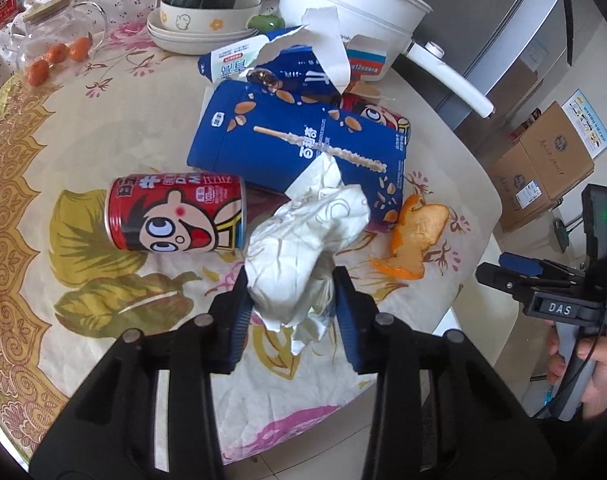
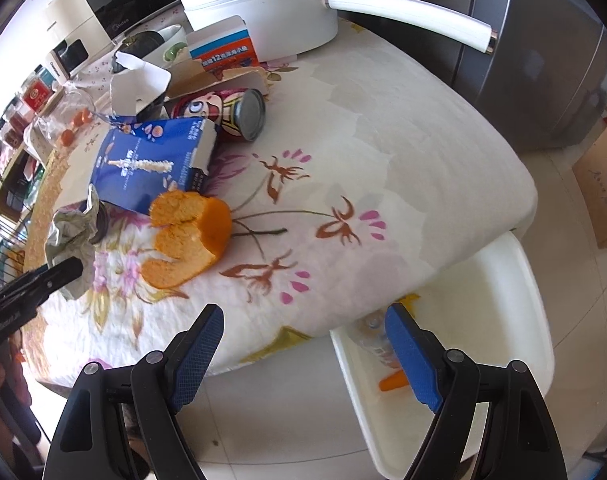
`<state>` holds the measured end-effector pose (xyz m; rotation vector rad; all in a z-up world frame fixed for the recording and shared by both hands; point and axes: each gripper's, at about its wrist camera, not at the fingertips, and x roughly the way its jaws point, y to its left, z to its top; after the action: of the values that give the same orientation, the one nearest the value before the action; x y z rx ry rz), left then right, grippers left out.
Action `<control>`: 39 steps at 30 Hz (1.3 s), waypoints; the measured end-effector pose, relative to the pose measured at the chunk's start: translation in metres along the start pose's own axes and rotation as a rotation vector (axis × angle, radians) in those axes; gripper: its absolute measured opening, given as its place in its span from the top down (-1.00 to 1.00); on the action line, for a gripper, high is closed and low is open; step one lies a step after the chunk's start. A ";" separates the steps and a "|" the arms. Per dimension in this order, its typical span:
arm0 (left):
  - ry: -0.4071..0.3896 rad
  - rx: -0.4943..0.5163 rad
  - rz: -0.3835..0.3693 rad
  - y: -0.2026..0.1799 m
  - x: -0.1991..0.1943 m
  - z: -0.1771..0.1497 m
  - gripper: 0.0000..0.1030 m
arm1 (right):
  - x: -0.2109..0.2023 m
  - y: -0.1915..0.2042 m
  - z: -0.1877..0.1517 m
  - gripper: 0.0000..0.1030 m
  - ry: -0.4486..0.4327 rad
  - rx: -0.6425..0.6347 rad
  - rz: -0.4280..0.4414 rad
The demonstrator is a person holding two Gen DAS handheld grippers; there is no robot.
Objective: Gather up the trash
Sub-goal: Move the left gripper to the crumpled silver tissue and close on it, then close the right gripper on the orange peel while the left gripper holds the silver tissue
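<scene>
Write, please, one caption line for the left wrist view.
Left gripper fingers pinch a crumpled tissue beside a red can and orange peel.

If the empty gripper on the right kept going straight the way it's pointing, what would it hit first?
Probably the edge of the flowered tablecloth, near where the white bin sits below. The right gripper is open with nothing between its fingers; depth is hard to judge.

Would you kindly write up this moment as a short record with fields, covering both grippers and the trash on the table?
left hand-held gripper: pads against the crumpled tissue, which sits between them
right hand-held gripper: open, empty, at the table edge
orange peel: on the tablecloth, beside the blue snack box
red can: on its side
white bin: below the table edge
</scene>
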<state>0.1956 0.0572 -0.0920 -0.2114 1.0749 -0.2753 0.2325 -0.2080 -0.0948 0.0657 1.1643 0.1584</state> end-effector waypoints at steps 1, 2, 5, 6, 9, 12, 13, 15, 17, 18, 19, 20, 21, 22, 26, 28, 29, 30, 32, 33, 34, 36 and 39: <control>-0.007 -0.004 -0.003 0.002 -0.004 -0.001 0.20 | 0.002 0.004 0.002 -0.64 -0.002 0.009 0.013; -0.014 -0.008 -0.004 0.004 -0.008 -0.002 0.20 | 0.003 0.008 0.004 -0.64 -0.003 0.017 0.024; -0.032 -0.014 0.006 0.011 -0.019 -0.006 0.20 | 0.011 0.022 0.010 -0.64 -0.004 0.037 0.062; -0.037 -0.013 0.015 0.014 -0.022 -0.007 0.20 | 0.013 0.026 0.012 -0.64 -0.003 0.039 0.069; -0.044 -0.011 0.038 0.023 -0.028 -0.010 0.20 | 0.023 0.042 0.015 -0.64 0.001 0.030 0.080; -0.039 -0.022 0.057 0.035 -0.031 -0.015 0.20 | 0.031 0.054 0.017 -0.64 0.005 0.015 0.077; -0.036 -0.030 0.062 0.040 -0.032 -0.017 0.20 | 0.034 0.057 0.018 -0.64 0.006 0.013 0.073; -0.030 -0.048 0.064 0.048 -0.034 -0.020 0.20 | 0.039 0.062 0.020 -0.64 0.006 0.011 0.061; -0.030 -0.060 0.066 0.055 -0.037 -0.022 0.20 | 0.045 0.066 0.022 -0.64 0.003 0.004 0.039; -0.031 -0.063 0.065 0.056 -0.037 -0.022 0.20 | 0.047 0.067 0.022 -0.64 0.003 0.001 0.032; -0.033 -0.067 0.064 0.058 -0.038 -0.023 0.20 | 0.050 0.069 0.022 -0.64 0.006 -0.003 0.024; -0.035 -0.070 0.063 0.060 -0.040 -0.024 0.20 | 0.053 0.071 0.023 -0.64 0.005 -0.007 0.016; -0.037 -0.073 0.061 0.061 -0.041 -0.024 0.20 | 0.055 0.072 0.022 -0.64 0.006 -0.011 0.011; -0.038 -0.076 0.059 0.063 -0.042 -0.025 0.20 | 0.058 0.074 0.022 -0.64 0.005 -0.016 0.004; -0.036 -0.080 0.054 0.064 -0.042 -0.026 0.20 | 0.061 0.084 0.023 -0.64 -0.023 -0.062 -0.043; -0.034 -0.079 0.053 0.063 -0.042 -0.026 0.20 | 0.062 0.086 0.022 -0.61 -0.034 -0.073 -0.053; -0.034 -0.078 0.054 0.063 -0.042 -0.026 0.20 | 0.061 0.086 0.022 -0.57 -0.040 -0.077 -0.057; -0.033 -0.077 0.054 0.063 -0.042 -0.026 0.19 | 0.061 0.087 0.020 -0.42 -0.047 -0.082 -0.062; -0.031 -0.076 0.054 0.063 -0.041 -0.026 0.19 | 0.060 0.089 0.021 -0.10 -0.054 -0.099 -0.071; -0.029 -0.076 0.055 0.062 -0.040 -0.026 0.19 | 0.058 0.087 0.019 0.11 -0.054 -0.104 -0.062; -0.028 -0.077 0.055 0.062 -0.040 -0.026 0.19 | 0.056 0.085 0.019 0.36 -0.050 -0.103 -0.042; -0.025 -0.078 0.056 0.061 -0.039 -0.026 0.19 | 0.052 0.083 0.019 0.49 -0.050 -0.094 -0.026; -0.024 -0.077 0.053 0.058 -0.038 -0.026 0.19 | 0.045 0.077 0.019 0.59 -0.055 -0.092 -0.011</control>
<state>0.1626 0.1235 -0.0897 -0.2536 1.0665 -0.1835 0.2603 -0.1239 -0.1181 -0.0175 1.1014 0.1993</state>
